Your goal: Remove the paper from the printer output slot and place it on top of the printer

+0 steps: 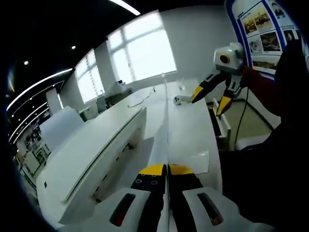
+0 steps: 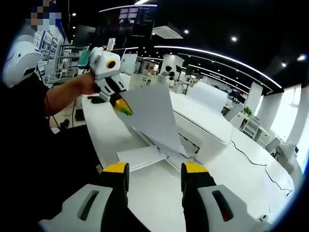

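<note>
While clamped on paper [image 2: 153, 118], left gripper [image 1: 167, 170]; right gripper [image 2: 155, 169] wide, empty.

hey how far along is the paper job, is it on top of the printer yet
Not yet. Done: the left gripper has shut on the paper and lifted the sheet clear of the output slot. In hand: the paper is held in the air, slanting over the printer's front. Left: lay it on the printer's top. The right gripper is open and empty.

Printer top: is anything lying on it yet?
No. The printer lid looks bare; the paper is in the air, pinched by the left gripper. The lid's far side is out of view.
</note>
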